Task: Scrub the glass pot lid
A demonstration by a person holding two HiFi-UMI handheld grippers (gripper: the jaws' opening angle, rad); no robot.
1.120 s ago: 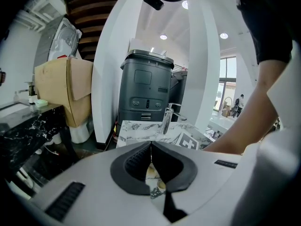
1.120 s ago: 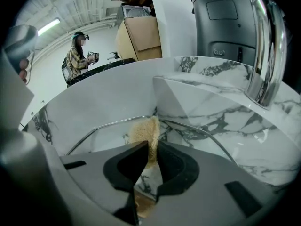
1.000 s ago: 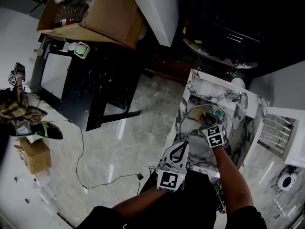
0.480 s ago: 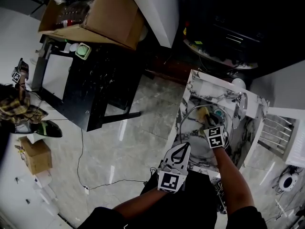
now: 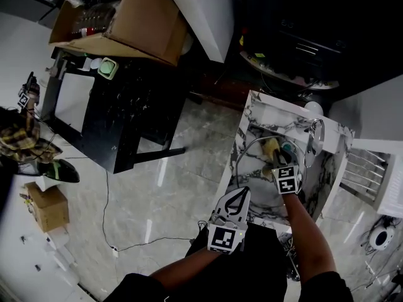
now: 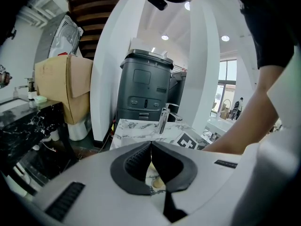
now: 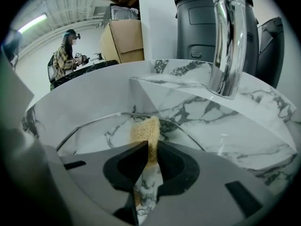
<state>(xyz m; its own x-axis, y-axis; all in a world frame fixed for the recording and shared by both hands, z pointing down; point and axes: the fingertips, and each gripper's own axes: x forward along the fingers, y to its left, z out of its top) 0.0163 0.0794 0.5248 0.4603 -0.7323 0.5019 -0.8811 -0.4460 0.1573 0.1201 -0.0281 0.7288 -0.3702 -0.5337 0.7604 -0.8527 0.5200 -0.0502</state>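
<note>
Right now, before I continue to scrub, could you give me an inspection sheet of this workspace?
Surface: marble sink, with the faucet over the basin.
Job's things: glass pot lid in the basin; yellow sponge in front of it, contact cannot be told.
Clutter: small teal object in the basin beside the lid.
Grippers: left tool shut, nothing between the jaws, at the sink's front edge; right tool shut on the sponge.
Cables: black cable on the floor, left of the sink.
Surroundings: cardboard box by a black table; a person far off.
</note>
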